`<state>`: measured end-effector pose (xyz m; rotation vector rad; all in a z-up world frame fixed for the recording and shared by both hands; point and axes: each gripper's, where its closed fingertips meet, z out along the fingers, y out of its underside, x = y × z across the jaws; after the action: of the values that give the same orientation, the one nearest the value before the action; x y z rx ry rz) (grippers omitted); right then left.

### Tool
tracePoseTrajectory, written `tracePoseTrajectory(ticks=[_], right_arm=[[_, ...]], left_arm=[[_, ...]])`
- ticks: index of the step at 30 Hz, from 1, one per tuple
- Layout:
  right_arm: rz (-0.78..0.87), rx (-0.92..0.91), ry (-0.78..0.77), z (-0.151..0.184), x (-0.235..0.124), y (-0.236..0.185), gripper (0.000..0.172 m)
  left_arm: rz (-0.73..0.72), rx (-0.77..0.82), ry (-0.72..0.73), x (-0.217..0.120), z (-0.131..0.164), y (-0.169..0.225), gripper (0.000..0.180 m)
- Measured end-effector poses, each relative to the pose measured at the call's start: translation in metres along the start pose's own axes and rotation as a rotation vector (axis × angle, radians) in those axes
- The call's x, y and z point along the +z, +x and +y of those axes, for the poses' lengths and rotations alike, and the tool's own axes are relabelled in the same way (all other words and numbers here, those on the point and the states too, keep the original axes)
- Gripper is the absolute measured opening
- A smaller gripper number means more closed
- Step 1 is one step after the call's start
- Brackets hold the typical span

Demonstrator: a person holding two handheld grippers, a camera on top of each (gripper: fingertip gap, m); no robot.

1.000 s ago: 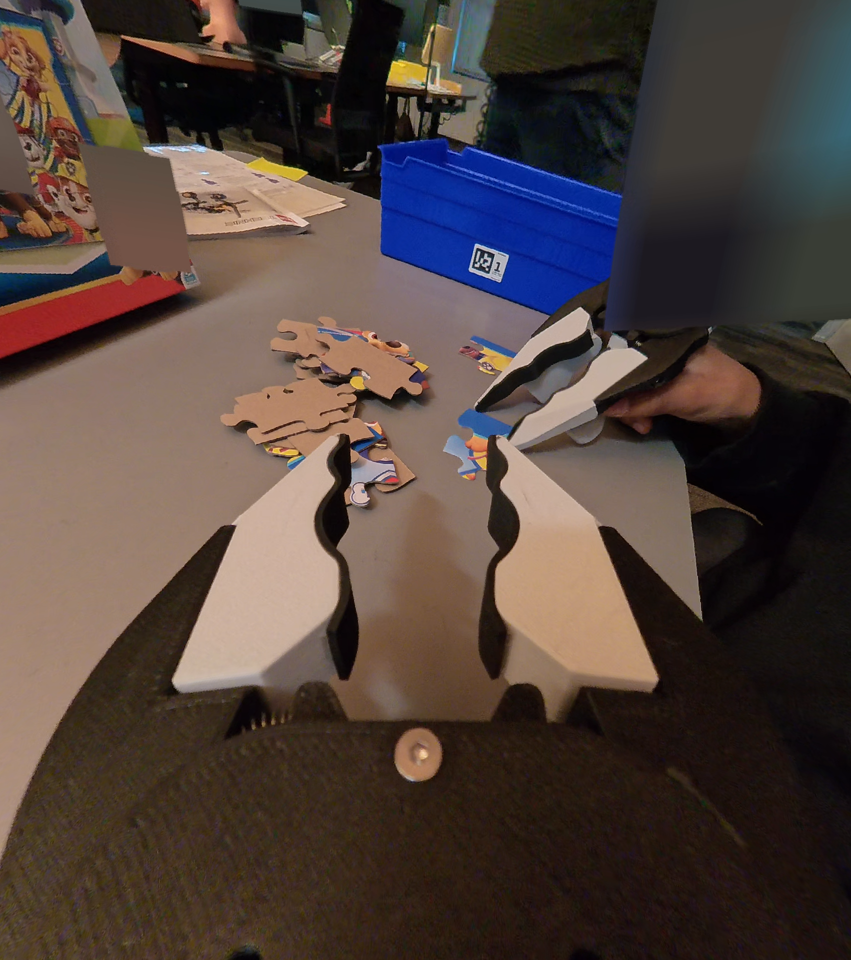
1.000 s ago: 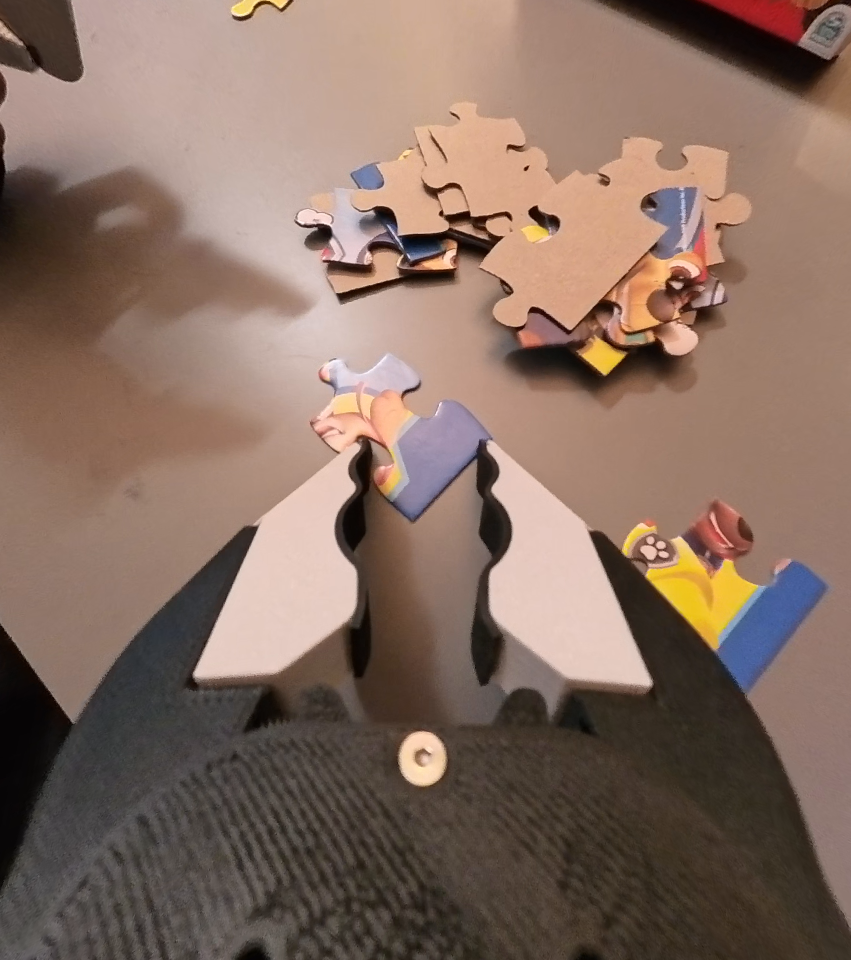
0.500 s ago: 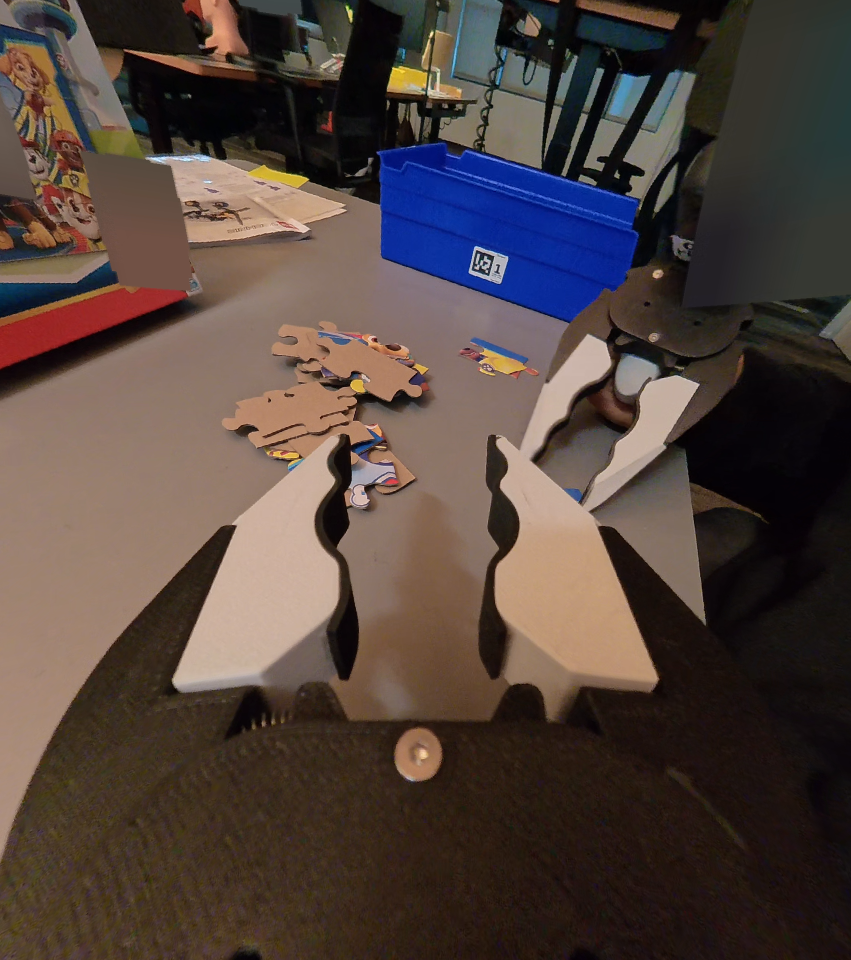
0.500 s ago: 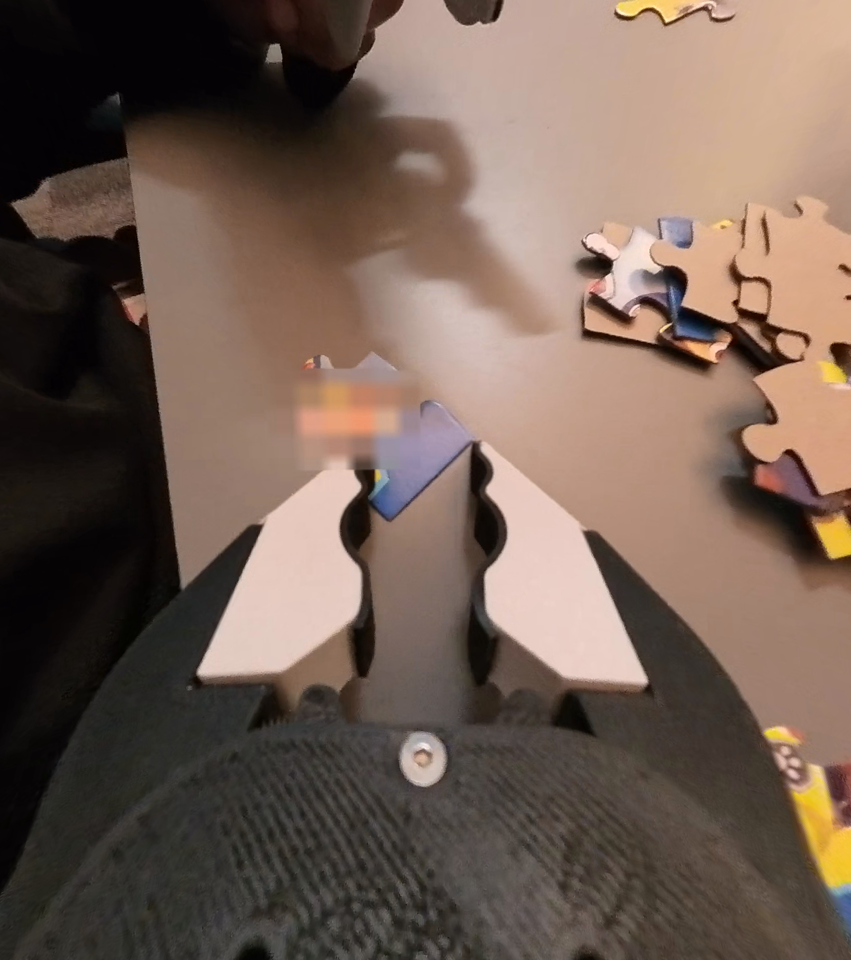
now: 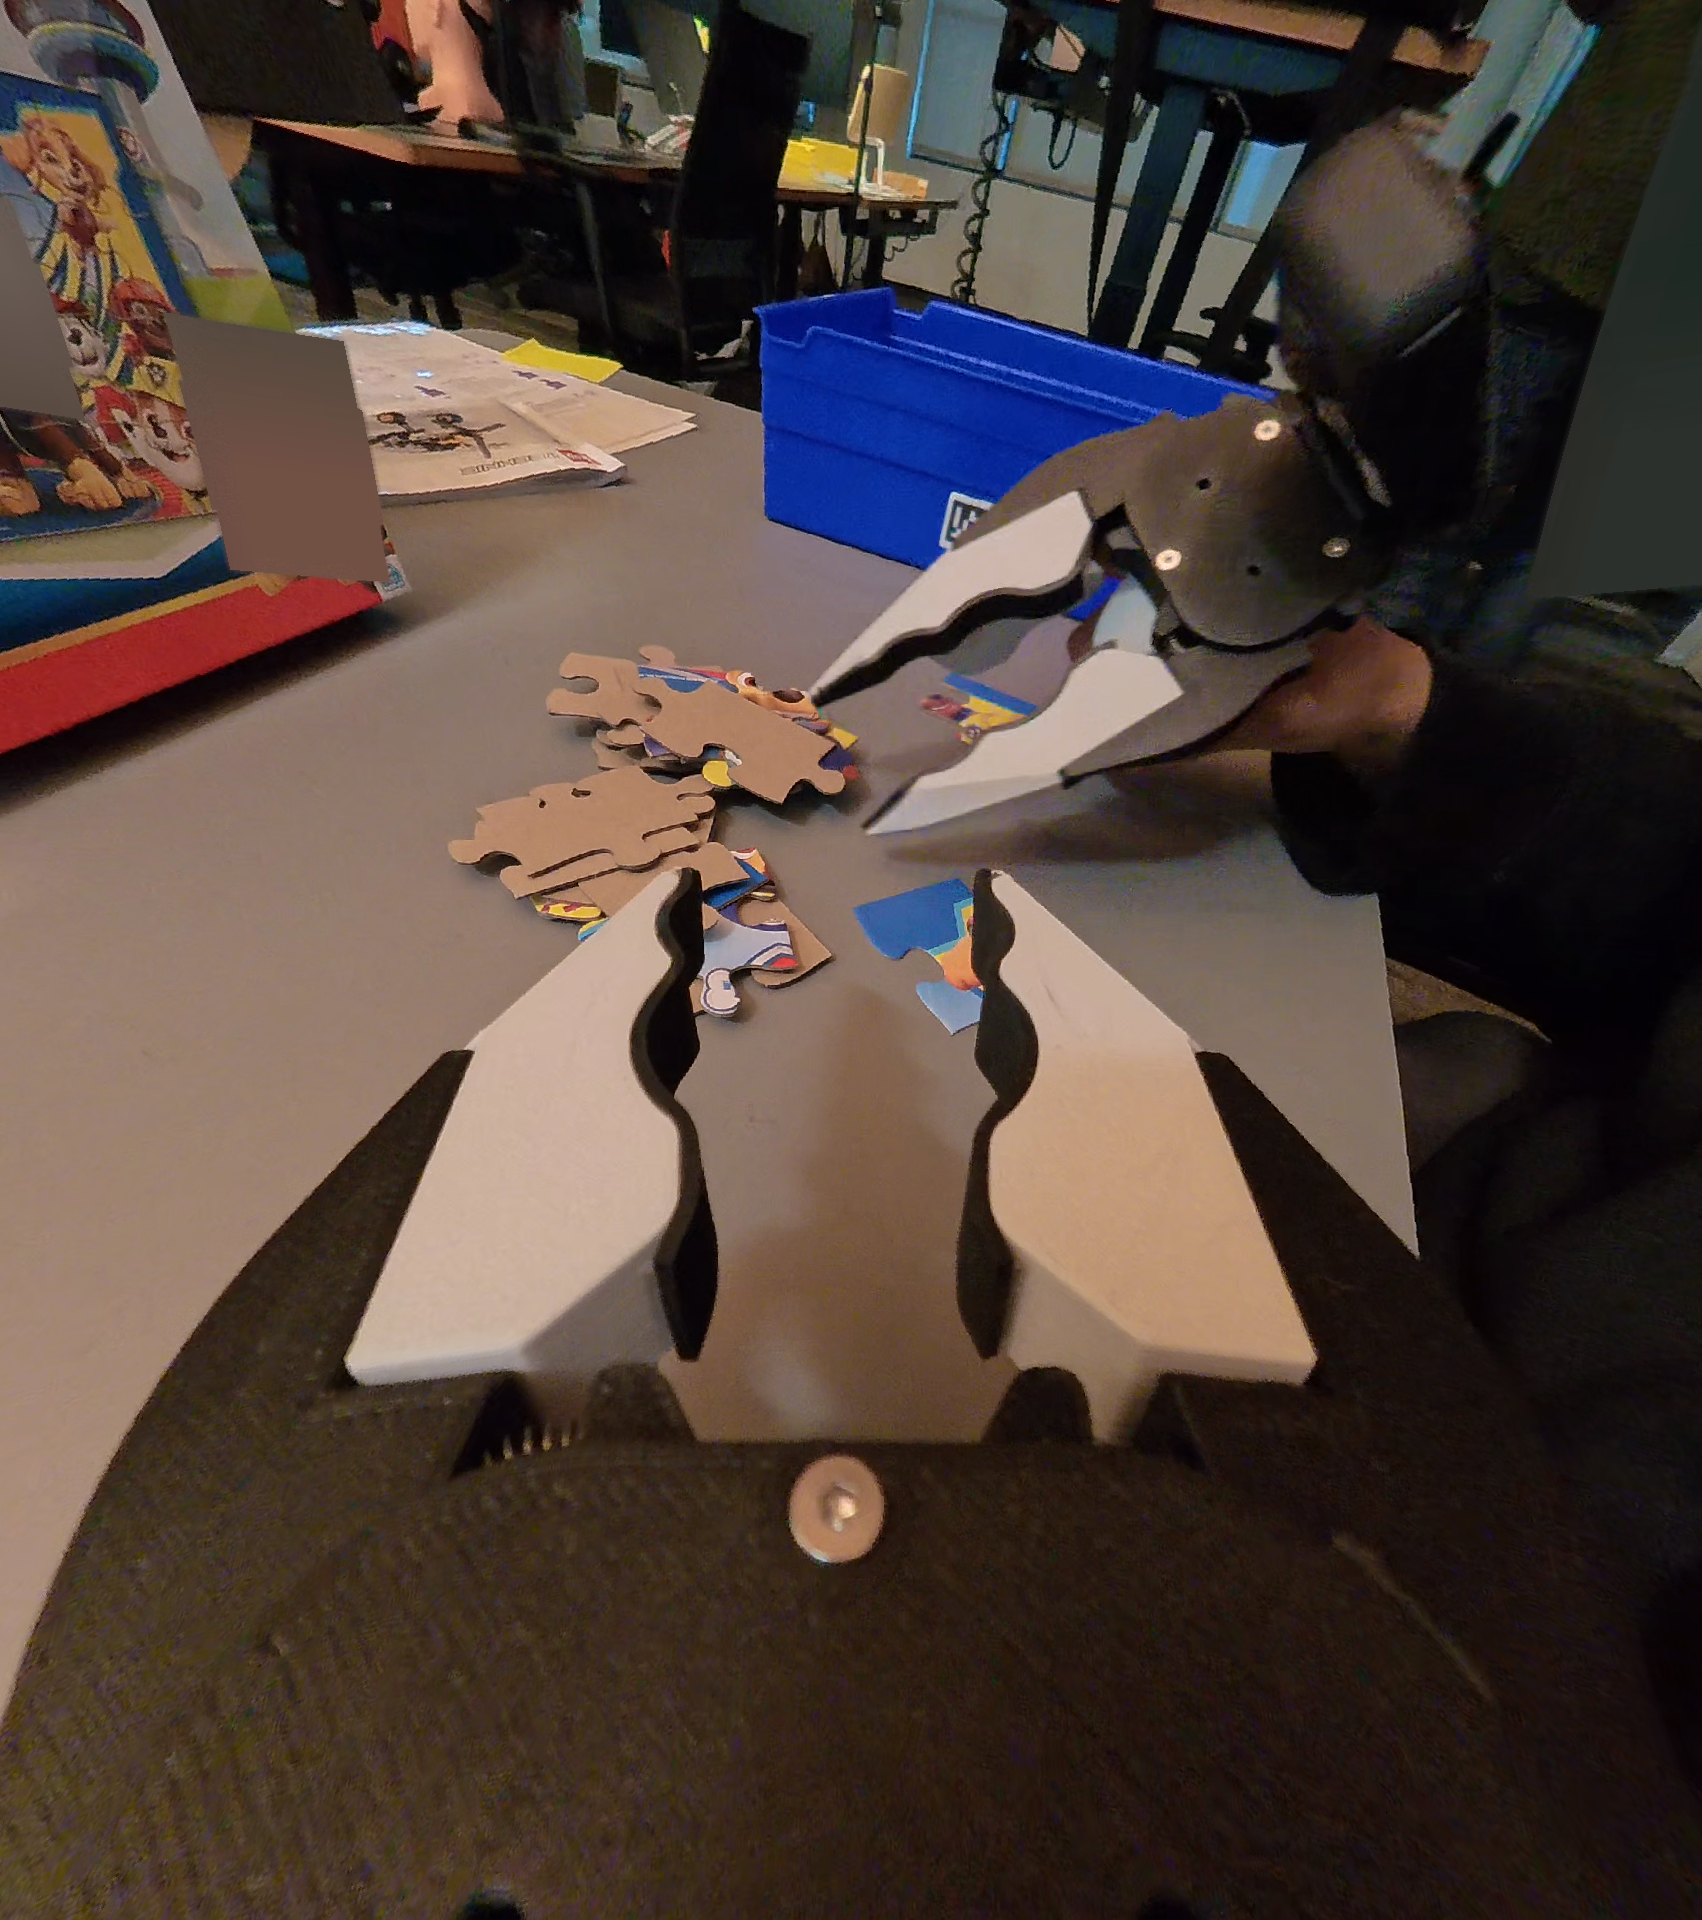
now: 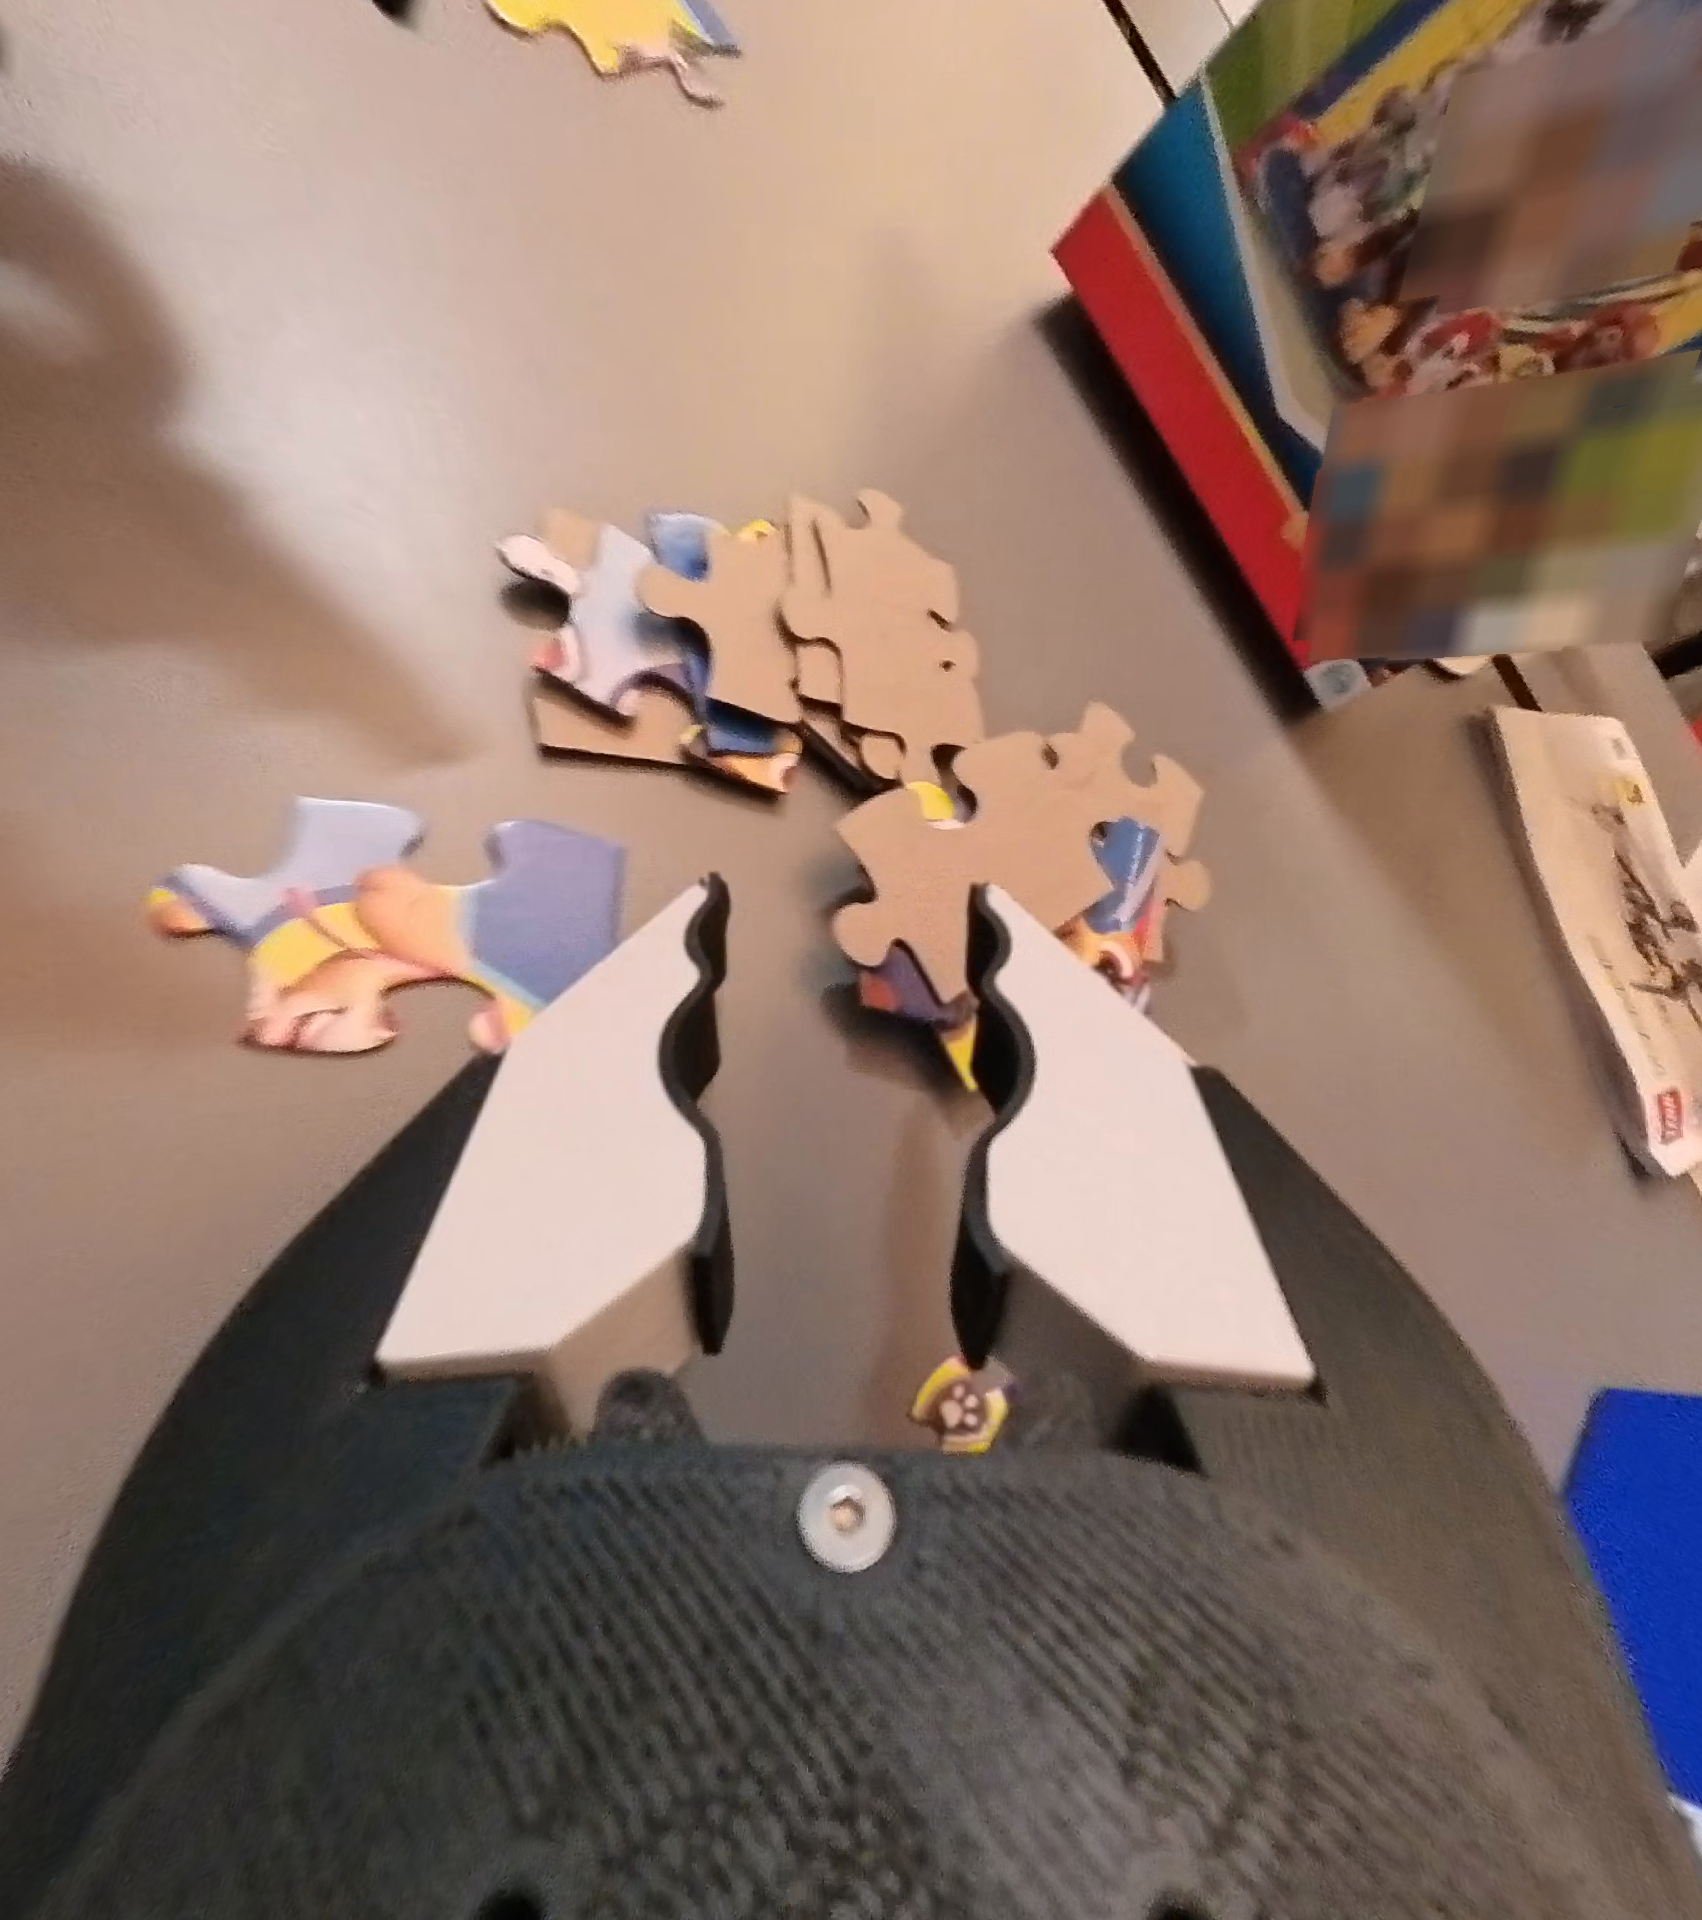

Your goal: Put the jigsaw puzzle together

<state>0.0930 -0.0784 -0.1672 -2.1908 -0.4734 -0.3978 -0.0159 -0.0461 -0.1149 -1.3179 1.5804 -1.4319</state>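
Grey tabletop point(image 5: 151, 987) is filling most of the left wrist view, with desks and chairs sitting in a dim office behind it. The left gripper point(image 5: 831, 894) is hovering low over the table with its jaws standing wide and nothing between them. Just past its left fingertip a heap of puzzle pieces point(image 5: 608, 842) is lying, mostly cardboard side up, and a second heap point(image 5: 722, 717) is sitting a bit farther out. A loose blue piece point(image 5: 920, 935) is lying face up right at the right fingertip, partly hidden behind it. The right gripper point(image 5: 842, 758) is coming in from the right, jaws spread, tips pointing at the farther heap. A blue bin point(image 5: 888, 436) is standing behind it, and a colourful puzzle box point(image 5: 99, 582) and some printed leaflets point(image 5: 494, 426) are lying off to the left.

Over to the right wrist view, which is a bit blurry. The right gripper point(image 6: 842, 894) is gaping wide over bare table, gripping nothing. The cardboard-backed heap point(image 6: 1013, 862) is lying just ahead of its right fingertip. The loose piece point(image 6: 390, 935) is lying picture side up just beside the left fingertip, apart from the pads. The nearer heap point(image 6: 774, 644) is lying farther on, and the box point(image 6: 1449, 312) is standing top right.
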Motion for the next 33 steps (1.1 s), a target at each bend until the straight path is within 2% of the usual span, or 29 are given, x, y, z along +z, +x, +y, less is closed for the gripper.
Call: tracePoseTrajectory(ticks=[4, 7, 12, 15, 18, 21, 24, 27, 33], right_arm=[[0.055, -0.043, -0.076, 0.012, 0.016, 0.01, 0.046], [0.083, -0.083, -0.075, 0.011, 0.014, 0.009, 0.014], [0.094, -0.029, 0.009, 0.001, 0.0, 0.01, 0.007], [0.079, 0.114, 0.13, -0.01, -0.013, 0.016, 0.003], [0.023, 0.384, 0.354, -0.031, -0.041, 0.032, 0.0], [-0.147, 0.745, 0.58, -0.043, -0.071, 0.053, 0.0], [-0.349, 1.026, 0.715, -0.042, -0.088, 0.067, 0.0], [-0.428, 1.139, 0.782, -0.038, -0.096, 0.072, 0.0], [-0.466, 1.121, 0.782, -0.046, -0.103, 0.063, 0.0]], left_arm=[[-0.002, 0.001, 0.001, 0.0, 0.0, 0.0, 0.05], [-0.002, 0.002, 0.002, 0.0, 0.0, 0.0, 0.05], [-0.002, 0.004, 0.003, 0.0, 0.0, 0.0, 0.05], [-0.003, 0.005, 0.004, -0.001, 0.0, 0.0, 0.05], [-0.005, 0.004, 0.003, 0.0, 0.0, 0.0, 0.05], [-0.005, 0.003, 0.002, 0.0, 0.0, 0.0, 0.05], [-0.007, 0.005, 0.004, -0.001, 0.0, 0.0, 0.05], [-0.01, 0.008, 0.005, -0.001, -0.001, 0.0, 0.05], [-0.013, 0.006, 0.007, -0.001, -0.001, -0.001, 0.049]])
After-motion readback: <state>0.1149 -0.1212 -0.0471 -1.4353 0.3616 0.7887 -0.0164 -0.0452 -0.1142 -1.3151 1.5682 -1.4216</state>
